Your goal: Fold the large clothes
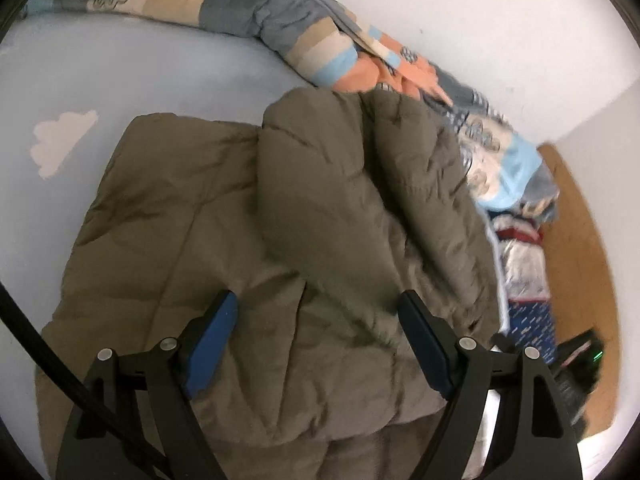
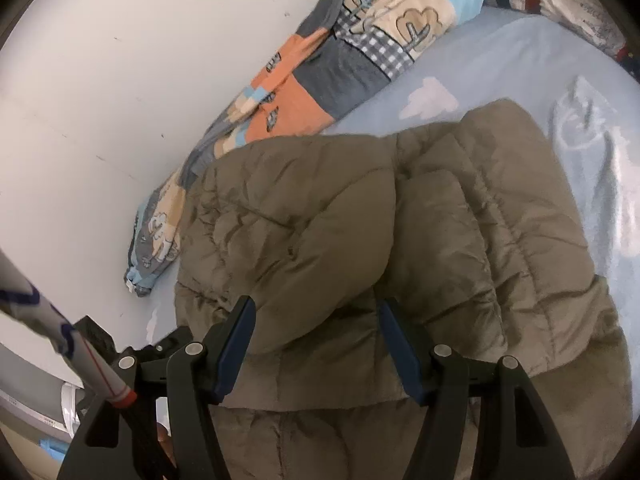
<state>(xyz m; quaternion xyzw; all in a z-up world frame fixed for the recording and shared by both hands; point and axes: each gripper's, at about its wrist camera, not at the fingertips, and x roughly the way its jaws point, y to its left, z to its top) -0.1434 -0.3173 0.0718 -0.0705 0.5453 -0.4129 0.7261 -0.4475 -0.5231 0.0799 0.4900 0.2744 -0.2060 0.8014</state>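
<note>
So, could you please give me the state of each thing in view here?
Puffer jacket: lying on the bed, sleeves folded over its body.
Patchwork quilt: bunched along the wall.
Bed sheet: spread under the jacket.
Left gripper: open, above the jacket.
Right gripper: open, above the jacket.

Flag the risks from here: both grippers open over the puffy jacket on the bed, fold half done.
1. The olive puffer jacket looks thick and springy; with the left gripper and right gripper both open, the folded-over sleeves may puff back open.
2. The patchwork blanket lies against the jacket's far edge, so a grab there might snag it.
3. The jacket's near end seems to hang off the bed sheet; it may slide.
</note>
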